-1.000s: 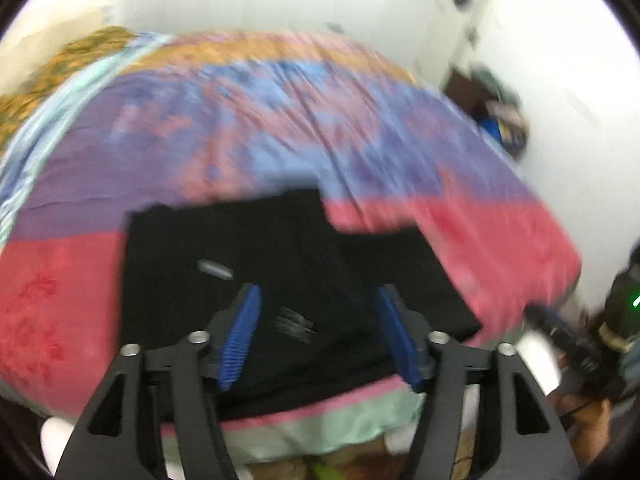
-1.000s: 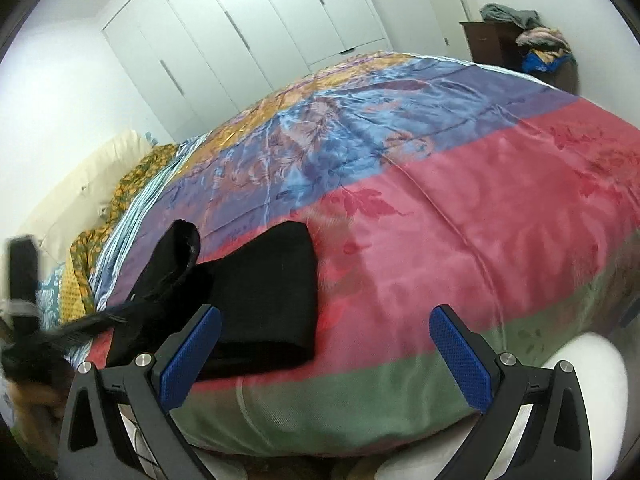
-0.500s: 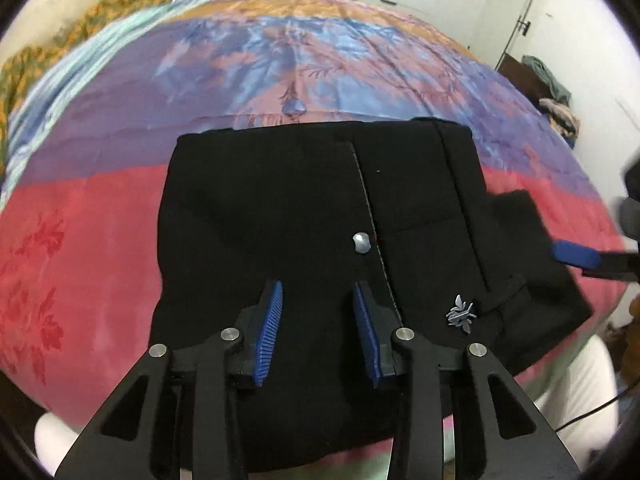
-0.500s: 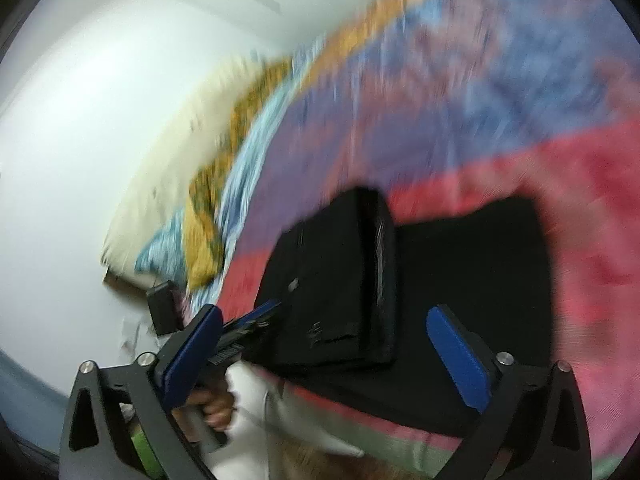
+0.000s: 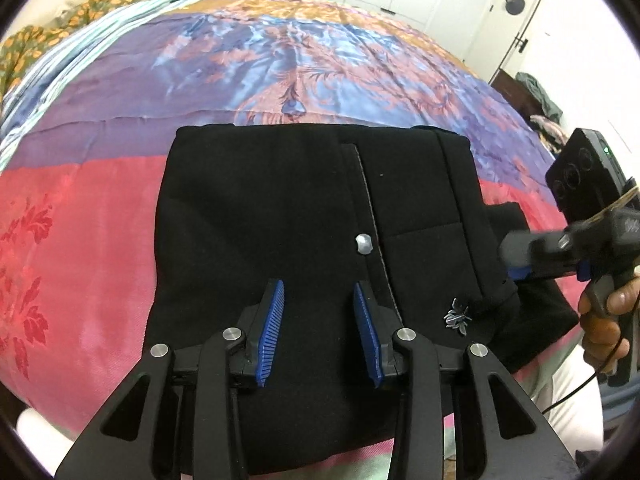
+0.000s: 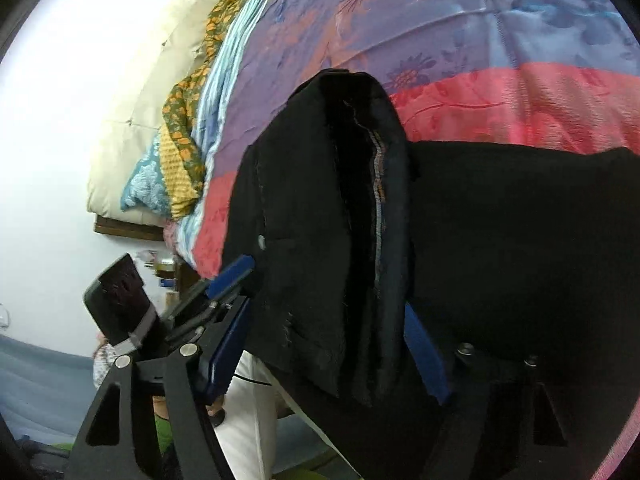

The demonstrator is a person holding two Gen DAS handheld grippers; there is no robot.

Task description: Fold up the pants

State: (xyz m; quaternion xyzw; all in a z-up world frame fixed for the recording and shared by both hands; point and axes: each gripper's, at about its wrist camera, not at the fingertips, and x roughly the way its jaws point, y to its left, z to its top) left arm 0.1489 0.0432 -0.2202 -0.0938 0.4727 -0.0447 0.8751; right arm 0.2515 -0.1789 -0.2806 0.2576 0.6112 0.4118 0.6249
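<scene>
Black pants [image 5: 280,208] lie folded on the bedspread, with a silver button [image 5: 364,244] and a small metal emblem [image 5: 456,314] on top. My left gripper [image 5: 318,292] hovers close over the near half, jaws partly apart, flat cloth behind them and nothing pinched. It also shows as the left gripper [image 6: 232,272] at the pants' side in the right wrist view. My right gripper [image 6: 324,354] straddles the thick folded edge of the pants [image 6: 320,200]; its jaws are closing with the cloth stack between them, and the left pad stands off the cloth. Held by a hand [image 5: 608,312], the right gripper [image 5: 520,256] is blurred.
A satin bedspread [image 5: 80,240] in red, purple and blue bands covers the bed; its near edge runs just below the pants. Pillows and a yellow patterned sheet [image 6: 184,128] lie at the head. White wardrobes, a door and a dark dresser [image 5: 532,96] with clothes stand beyond.
My left gripper sank toward the pants and its jaws narrowed, then held still. My right gripper swung round from facing the bed to the pants' folded edge, jaws narrowing around it.
</scene>
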